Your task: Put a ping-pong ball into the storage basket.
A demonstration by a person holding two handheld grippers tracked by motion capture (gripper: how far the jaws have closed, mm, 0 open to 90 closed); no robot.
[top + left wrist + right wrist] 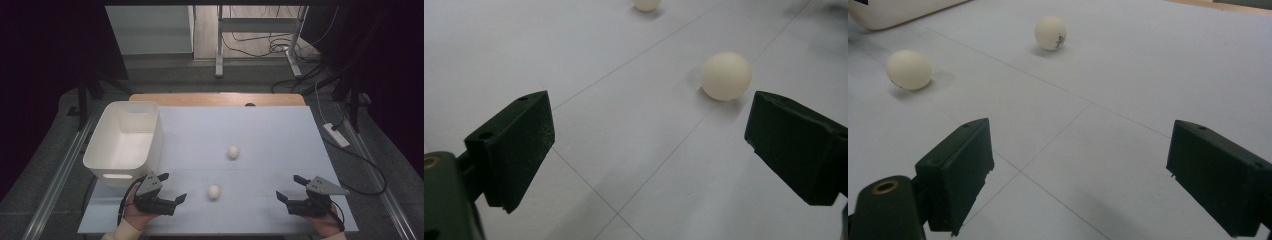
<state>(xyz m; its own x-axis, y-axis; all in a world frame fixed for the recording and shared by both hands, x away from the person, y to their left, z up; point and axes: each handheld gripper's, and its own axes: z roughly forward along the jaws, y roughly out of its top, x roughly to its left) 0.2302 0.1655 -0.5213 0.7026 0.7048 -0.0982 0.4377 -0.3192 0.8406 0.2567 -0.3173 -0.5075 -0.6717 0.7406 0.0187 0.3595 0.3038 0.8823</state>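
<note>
Two small cream-white balls sit on a smooth, matte white board scored with thin grid lines. Both are round and faintly glossy, like table-tennis balls. The near ball lies just ahead of the left gripper, a little beyond its jaw tips and toward the outer one; in the left gripper view that ball rests on the board just past the right-hand jaw, close to it but not touching. The far ball lies well beyond both tools, roughly midway between them across the board; in the right gripper view it carries a small dark smudge or print on one side.

The left gripper's blocky black jaws, flat-faced with a slightly grainy surface, stand wide apart with bare board between them, holding nothing. The right gripper is likewise spread wide and empty, its jaws angled toward the near ball, which lies well off to its left. A grey three-cornered plate rides on top of each tool, and a hand grips each from below.

Beside and beyond the left gripper stands a white plastic tub, rectangular with rounded corners and a slot handle in its near wall. The board rests on a wooden tabletop, its pale edge showing at the far side.
</note>
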